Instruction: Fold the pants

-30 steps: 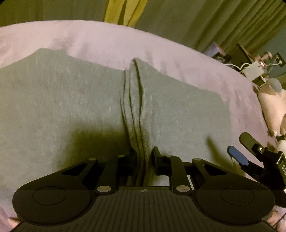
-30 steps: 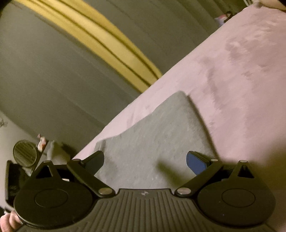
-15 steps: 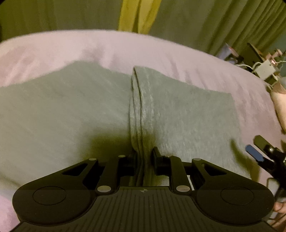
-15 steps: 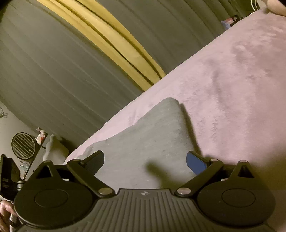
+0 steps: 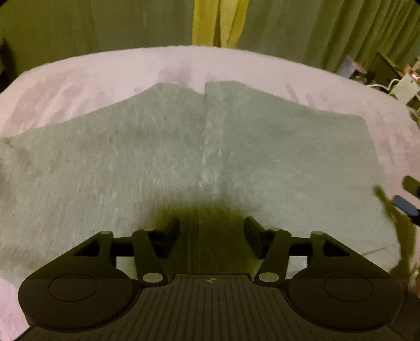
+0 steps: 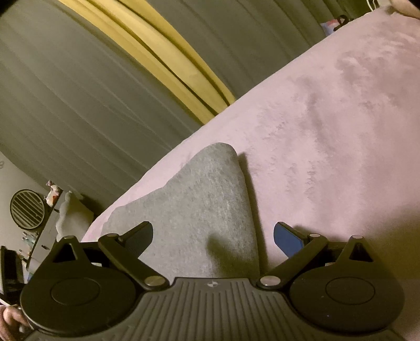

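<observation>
One pair of grey pants (image 5: 162, 162) lay on one pink blanket (image 5: 105, 70). Two grippers showed: the left gripper (image 5: 211, 230) and the right gripper (image 6: 213, 236), two fingers each. One yellow curtain strip (image 5: 218, 23) hung behind. The far clutter was perhaps several items, too blurred to count.

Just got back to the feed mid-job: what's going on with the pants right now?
A person with a handheld gripper in each hand is folding grey pants on a pink blanket. The left gripper has just been opening: its jaws now stand apart over the fabric edge, nothing pinched between them. The right gripper hovers open over a corner of the pants, gripping nothing.
</observation>
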The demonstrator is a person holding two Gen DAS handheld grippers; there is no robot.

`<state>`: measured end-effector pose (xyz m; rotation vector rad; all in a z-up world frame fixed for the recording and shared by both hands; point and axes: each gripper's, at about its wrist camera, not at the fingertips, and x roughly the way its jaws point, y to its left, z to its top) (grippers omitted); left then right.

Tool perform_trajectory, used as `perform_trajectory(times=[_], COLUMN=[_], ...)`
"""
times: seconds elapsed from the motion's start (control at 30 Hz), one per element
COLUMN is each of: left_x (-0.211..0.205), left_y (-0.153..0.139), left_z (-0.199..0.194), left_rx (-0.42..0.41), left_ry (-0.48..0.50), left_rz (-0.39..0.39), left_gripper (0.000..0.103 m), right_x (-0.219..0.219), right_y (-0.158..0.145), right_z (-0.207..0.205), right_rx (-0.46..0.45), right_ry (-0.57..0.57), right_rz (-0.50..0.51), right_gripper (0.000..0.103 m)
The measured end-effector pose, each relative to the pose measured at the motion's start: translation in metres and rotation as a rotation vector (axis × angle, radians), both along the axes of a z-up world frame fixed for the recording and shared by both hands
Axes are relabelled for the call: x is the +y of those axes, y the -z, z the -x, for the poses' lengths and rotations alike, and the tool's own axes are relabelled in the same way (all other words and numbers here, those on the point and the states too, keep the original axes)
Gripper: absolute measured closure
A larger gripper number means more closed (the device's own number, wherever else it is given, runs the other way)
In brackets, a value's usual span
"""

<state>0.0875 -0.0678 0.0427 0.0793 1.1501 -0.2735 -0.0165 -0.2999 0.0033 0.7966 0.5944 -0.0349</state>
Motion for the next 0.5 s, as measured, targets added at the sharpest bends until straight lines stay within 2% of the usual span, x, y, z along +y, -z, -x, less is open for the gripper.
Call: perform_trajectory(times=[0.1,0.2,0.33,0.37,0.4,0.43,0.47,0.5], left_x=[0.005,0.004,0.005,0.005,0.003,0.001,0.000,0.000], left_y=[-0.007,-0.006,0.008,0.010,0.014,0.017,0.020,0.019], left_z=[0.011,0.020,0.021,0.021,0.019,0.019,0.020,0.022], left_rx=[0.014,0.034,0.088,0.091,0.100,0.116,0.113,0.092], left_ry=[0.041,0.105,0.103,0.105,0.109,0.118,0.145,0.165], left_rz=[0.052,0.191,0.236,0.216,0.154,0.067,0.001,-0.028], left_gripper=[0.038,0.027,0.032,0.034,0.042,0.061,0.070,0.078], right_x=[0.001,0.000,-0.001,0.000,0.000,0.000,0.001,0.001], right_y=[0.002,0.004,0.005,0.005,0.005,0.006,0.006,0.006], right_z=[-0.003,-0.004,-0.003,-0.003,-0.003,-0.004,-0.005,-0.005], right_rx=[0.017,0.046,0.050,0.051,0.054,0.058,0.063,0.068], right_ry=[-0.004,-0.001,0.007,0.003,0.000,-0.003,-0.003,-0.003], right_rz=[0.008,0.002,-0.007,-0.007,-0.004,0.000,0.005,0.006], right_gripper=[0.004,0.004,0.004,0.004,0.004,0.004,0.004,0.004])
